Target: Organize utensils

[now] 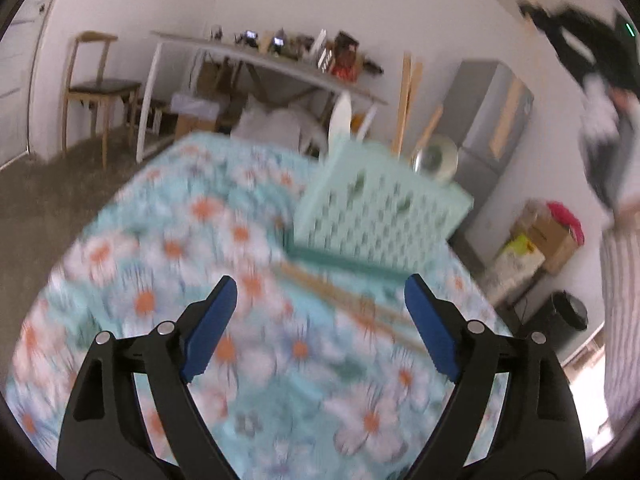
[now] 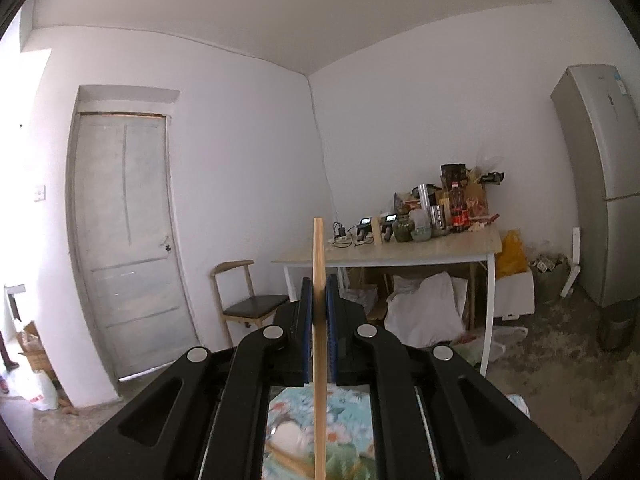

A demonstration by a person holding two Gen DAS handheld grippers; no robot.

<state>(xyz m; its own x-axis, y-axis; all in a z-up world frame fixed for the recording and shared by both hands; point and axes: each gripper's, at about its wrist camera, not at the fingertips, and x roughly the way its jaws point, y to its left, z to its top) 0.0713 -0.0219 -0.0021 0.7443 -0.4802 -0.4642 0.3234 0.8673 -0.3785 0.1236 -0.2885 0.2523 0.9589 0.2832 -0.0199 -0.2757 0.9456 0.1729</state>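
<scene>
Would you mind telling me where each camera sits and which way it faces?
Left wrist: rides the open left gripper, looking down at chopsticks and a mint basket on the floral tablecloth.
Right wrist: rides the right gripper, shut on one upright chopstick, facing the door.
Shared: the cluttered white table, wooden chair, fridge.

Ahead of the left hand-held gripper the flowered cloth lies open to the left. To the right the mint basket blocks the way, with chopsticks lying on the cloth just before it, between the spread jaws.
</scene>
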